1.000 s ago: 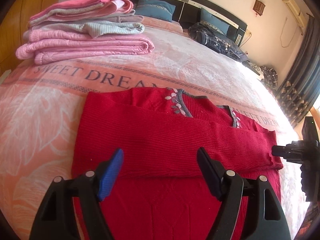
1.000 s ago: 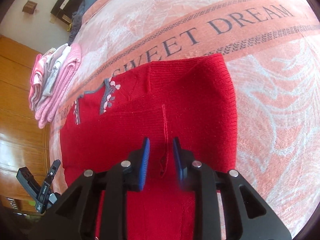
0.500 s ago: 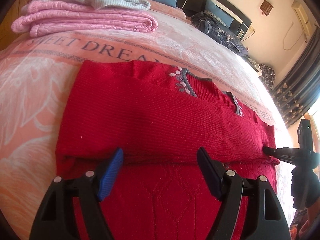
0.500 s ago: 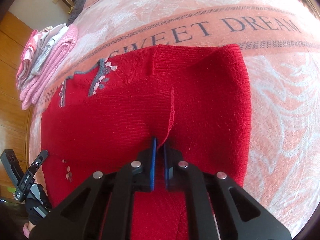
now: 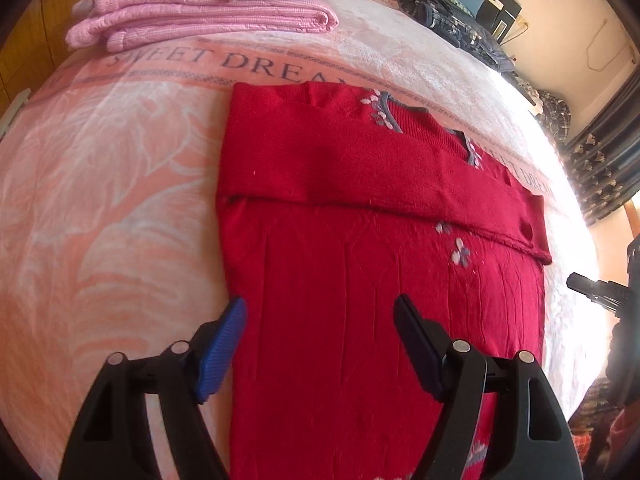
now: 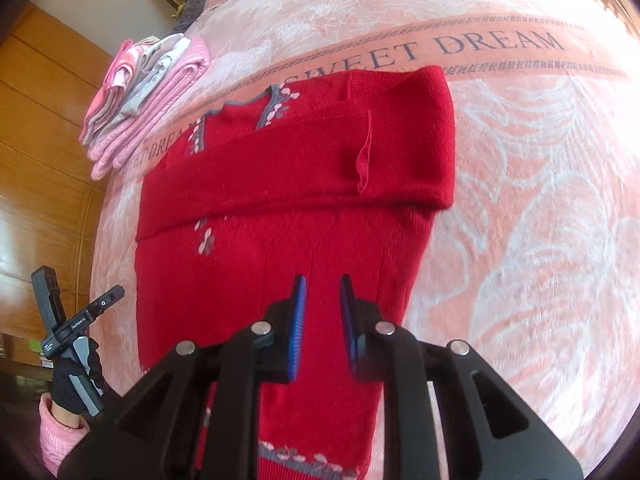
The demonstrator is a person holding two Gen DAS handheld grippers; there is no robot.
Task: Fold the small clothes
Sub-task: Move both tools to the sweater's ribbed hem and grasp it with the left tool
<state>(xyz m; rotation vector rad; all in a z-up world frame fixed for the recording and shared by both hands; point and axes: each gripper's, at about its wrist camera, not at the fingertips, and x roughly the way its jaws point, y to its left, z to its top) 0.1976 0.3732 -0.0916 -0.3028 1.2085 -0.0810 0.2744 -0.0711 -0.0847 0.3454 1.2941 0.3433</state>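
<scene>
A red knit sweater (image 5: 380,280) with grey and white flower trim lies flat on the pink bedspread, both sleeves folded across its chest. My left gripper (image 5: 320,340) hovers open over its lower left part, nothing between the fingers. In the right wrist view the same sweater (image 6: 280,208) shows a folded sleeve with a loose cuff edge (image 6: 364,160). My right gripper (image 6: 322,320) is open by a narrow gap above the sweater's lower body and holds nothing. The other handheld gripper (image 6: 68,332) appears at the lower left, held by a gloved hand.
A stack of folded pink and grey clothes (image 5: 208,12) sits at the far left of the bed (image 5: 100,200). Dark plaid bedding (image 5: 452,20) lies near the headboard. Wooden wardrobe doors (image 6: 36,120) stand left of the bed. Curtains (image 5: 600,168) hang at the right.
My right gripper has let go of the sleeve cuff, opened slightly and pulled back toward the hem. My left gripper has also drawn back and shifted left, staying open.
</scene>
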